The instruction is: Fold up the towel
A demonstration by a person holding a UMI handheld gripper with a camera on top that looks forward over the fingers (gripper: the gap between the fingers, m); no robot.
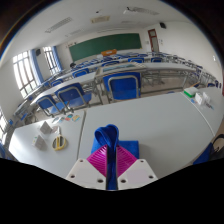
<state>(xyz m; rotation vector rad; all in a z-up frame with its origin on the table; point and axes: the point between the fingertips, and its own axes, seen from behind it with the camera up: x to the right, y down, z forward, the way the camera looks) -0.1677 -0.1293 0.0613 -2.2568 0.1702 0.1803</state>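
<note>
I am gripping the blue towel (106, 134) between closed fingers (109, 160), lifting it above the near bench (150, 120). Folding is probably only beginning; it is hanging bunched.

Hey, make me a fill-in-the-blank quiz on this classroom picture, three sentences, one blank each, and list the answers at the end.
1. The cloth pinched between the tongs is ____ in colour.
2. The white table stands in front of rows of blue ____.
3. On the far wall hangs a long green ____.

Missing words: blue; chairs; chalkboard.
</note>
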